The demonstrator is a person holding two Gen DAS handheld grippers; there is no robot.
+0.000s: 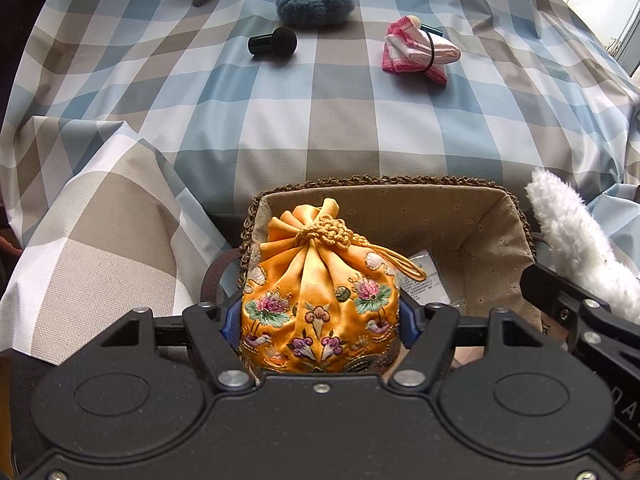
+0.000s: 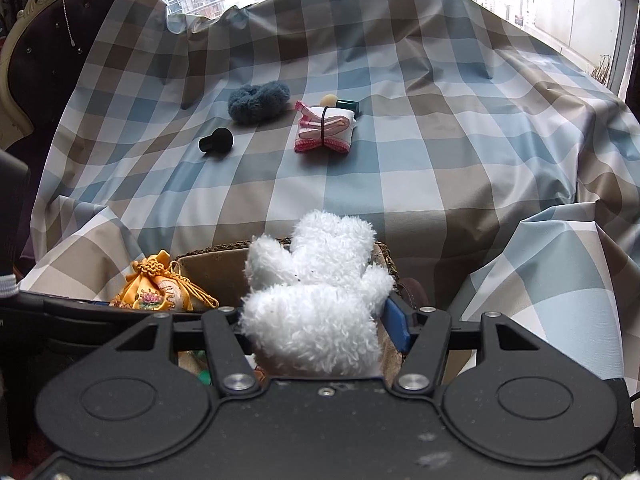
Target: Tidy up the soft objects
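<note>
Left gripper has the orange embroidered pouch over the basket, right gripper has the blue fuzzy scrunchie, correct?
Not quite. The right gripper holds the white plush toy, as the right wrist view shows; the blue fuzzy scrunchie lies on the checked cloth. The left gripper does hold the orange pouch over the basket.

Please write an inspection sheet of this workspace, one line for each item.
Surface: checked cloth, wrinkled, draped.
Job's things: orange pouch and white plush toy over the lined basket; blue scrunchie and pink bundle on the cloth.
Clutter: black knob; packet in basket.
Grippers: left gripper shut on pouch; right gripper shut on toy.
Cables: nothing seen.
Surroundings: window, chair back.
</note>
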